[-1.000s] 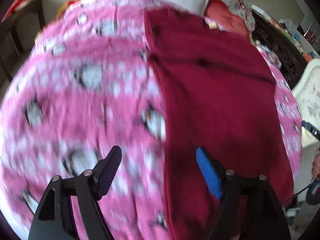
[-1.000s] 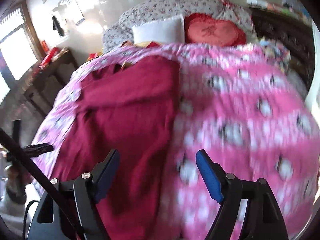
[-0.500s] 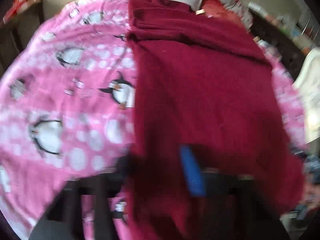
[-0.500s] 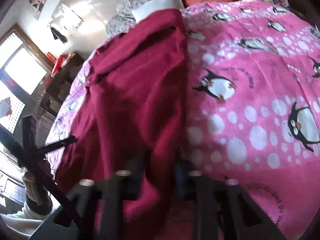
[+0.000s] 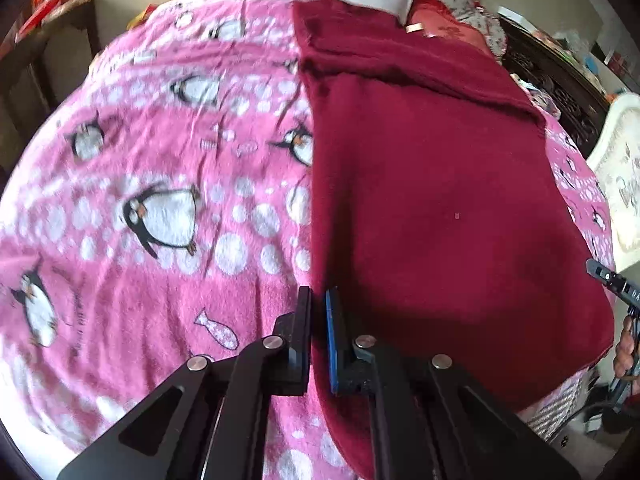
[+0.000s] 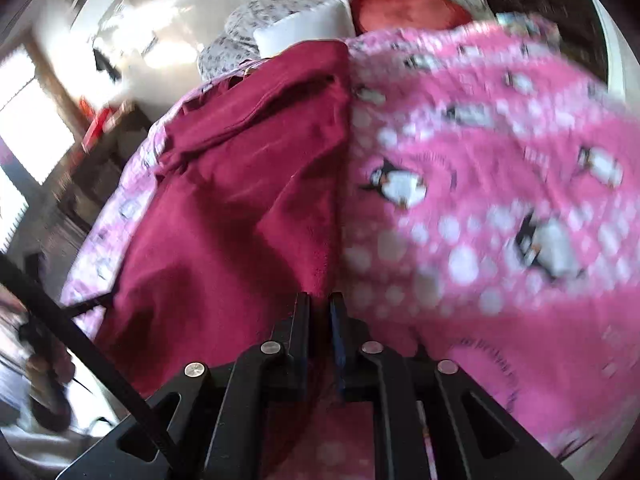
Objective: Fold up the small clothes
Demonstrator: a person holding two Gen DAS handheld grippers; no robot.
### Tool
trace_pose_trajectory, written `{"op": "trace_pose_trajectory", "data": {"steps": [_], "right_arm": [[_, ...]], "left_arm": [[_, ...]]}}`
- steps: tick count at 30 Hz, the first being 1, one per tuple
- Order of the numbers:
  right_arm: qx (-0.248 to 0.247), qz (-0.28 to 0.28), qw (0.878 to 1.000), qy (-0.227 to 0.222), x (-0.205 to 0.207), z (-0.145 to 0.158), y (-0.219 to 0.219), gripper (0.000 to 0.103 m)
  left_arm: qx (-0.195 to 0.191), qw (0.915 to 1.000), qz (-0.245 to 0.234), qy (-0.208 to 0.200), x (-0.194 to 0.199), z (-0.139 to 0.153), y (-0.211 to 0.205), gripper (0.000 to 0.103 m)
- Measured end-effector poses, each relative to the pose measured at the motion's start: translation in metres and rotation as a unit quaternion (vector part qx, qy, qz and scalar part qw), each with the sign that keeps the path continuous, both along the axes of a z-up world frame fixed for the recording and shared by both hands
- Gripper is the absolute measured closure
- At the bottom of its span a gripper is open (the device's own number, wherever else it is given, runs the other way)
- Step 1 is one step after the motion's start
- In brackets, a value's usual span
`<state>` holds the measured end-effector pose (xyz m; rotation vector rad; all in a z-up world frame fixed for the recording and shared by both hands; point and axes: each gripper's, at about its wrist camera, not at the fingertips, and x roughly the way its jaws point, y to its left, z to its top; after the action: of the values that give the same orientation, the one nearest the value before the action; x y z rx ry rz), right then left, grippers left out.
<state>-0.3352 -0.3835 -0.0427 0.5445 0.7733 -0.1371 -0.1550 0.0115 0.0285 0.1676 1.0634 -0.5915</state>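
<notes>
The dark red garment point(image 5: 432, 208) is pinched at its near edge by both grippers, left point(image 5: 317, 300) and right point(image 6: 319, 304); the pinched bit is hidden inside the jaws, and the pink penguin blanket point(image 6: 500, 208) is pretty blurred.

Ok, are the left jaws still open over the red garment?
No, the left gripper has its jaws closed on the near edge of the red garment, which lies on the penguin blanket.

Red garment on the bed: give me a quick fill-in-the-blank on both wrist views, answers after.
1. The left gripper is ____ on the edge of the red garment.
2. The right gripper grips the garment's ____ edge in its own view.
3. The pink blanket is printed with ____.
4. The heart-shaped cushion is ____.

Answers: shut; right; penguins; red
</notes>
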Motion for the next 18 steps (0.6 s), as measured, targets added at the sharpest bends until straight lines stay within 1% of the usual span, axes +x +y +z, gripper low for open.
{"op": "trace_pose_trajectory", "data": {"steps": [2, 3, 4, 5, 6, 7, 8, 9, 10, 11, 12, 13, 14, 15, 16, 17, 18], "right_arm": [[0.014, 0.004, 1.000, 0.000, -0.010, 0.001, -0.001, 0.070], [0.016, 0.005, 1.000, 0.000, -0.015, 0.002, -0.001, 0.045], [0.020, 0.007, 1.000, -0.005, -0.022, 0.003, 0.001, 0.033], [0.027, 0.012, 0.999, -0.012, -0.030, 0.005, 0.003, 0.032], [0.033, 0.020, 0.999, -0.012, -0.037, 0.005, 0.006, 0.032], [0.038, 0.027, 0.999, -0.011, -0.042, 0.005, 0.010, 0.032], [0.043, 0.034, 0.998, -0.011, -0.046, 0.005, 0.013, 0.032], [0.056, 0.041, 0.997, -0.014, -0.049, 0.002, 0.017, 0.032], [0.075, 0.047, 0.996, -0.016, -0.052, -0.002, 0.020, 0.032], [0.098, 0.055, 0.994, -0.016, -0.052, -0.008, 0.024, 0.032], [0.119, 0.063, 0.991, -0.017, -0.052, -0.015, 0.028, 0.033], [0.128, 0.067, 0.989, -0.022, -0.052, -0.019, 0.032, 0.050], [0.126, 0.067, 0.989, -0.030, -0.052, -0.021, 0.037, 0.066], [0.099, 0.058, 0.993, -0.033, -0.052, -0.020, 0.043, 0.087], [0.083, 0.056, 0.994, -0.042, -0.052, -0.017, 0.046, 0.092], [0.068, 0.062, 0.995, -0.050, -0.055, -0.011, 0.051, 0.093], [0.052, 0.067, 0.995, -0.060, -0.061, -0.002, 0.056, 0.094]], "left_arm": [[0.004, 1.0000, -0.003, -0.001, -0.004, 0.004, 0.003, 0.097], [0.008, 1.0000, -0.006, 0.000, -0.007, 0.003, 0.006, 0.097], [0.014, 0.9998, -0.011, -0.002, -0.011, 0.004, 0.006, 0.097], [0.015, 0.9998, -0.010, -0.004, -0.014, 0.004, 0.008, 0.097], [0.011, 0.9999, -0.009, -0.001, -0.018, 0.003, 0.011, 0.094], [0.004, 0.9998, -0.011, 0.013, -0.019, 0.003, 0.014, 0.092], [-0.006, 0.9995, -0.012, 0.029, -0.020, 0.001, 0.015, 0.084], [-0.016, 0.9990, -0.012, 0.040, -0.021, 0.000, 0.018, 0.069], [-0.026, 0.9986, -0.009, 0.046, -0.023, 0.000, 0.021, 0.061], [-0.035, 0.9982, -0.004, 0.048, -0.025, -0.001, 0.023, 0.047], [-0.041, 0.9980, -0.001, 0.049, -0.028, -0.002, 0.024, 0.040], [-0.045, 0.9977, -0.002, 0.050, -0.031, -0.004, 0.024, 0.039], [-0.044, 0.9977, -0.004, 0.051, -0.033, -0.005, 0.022, 0.039], [-0.034, 0.9983, -0.009, 0.046, -0.036, -0.007, 0.018, 0.040], [-0.021, 0.9989, -0.019, 0.037, -0.040, -0.008, 0.013, 0.043], [-0.011, 0.9990, -0.032, 0.029, -0.044, -0.008, 0.008, 0.066], [0.004, 0.9982, -0.056, 0.021, -0.051, -0.008, 0.003, 0.085]]}}
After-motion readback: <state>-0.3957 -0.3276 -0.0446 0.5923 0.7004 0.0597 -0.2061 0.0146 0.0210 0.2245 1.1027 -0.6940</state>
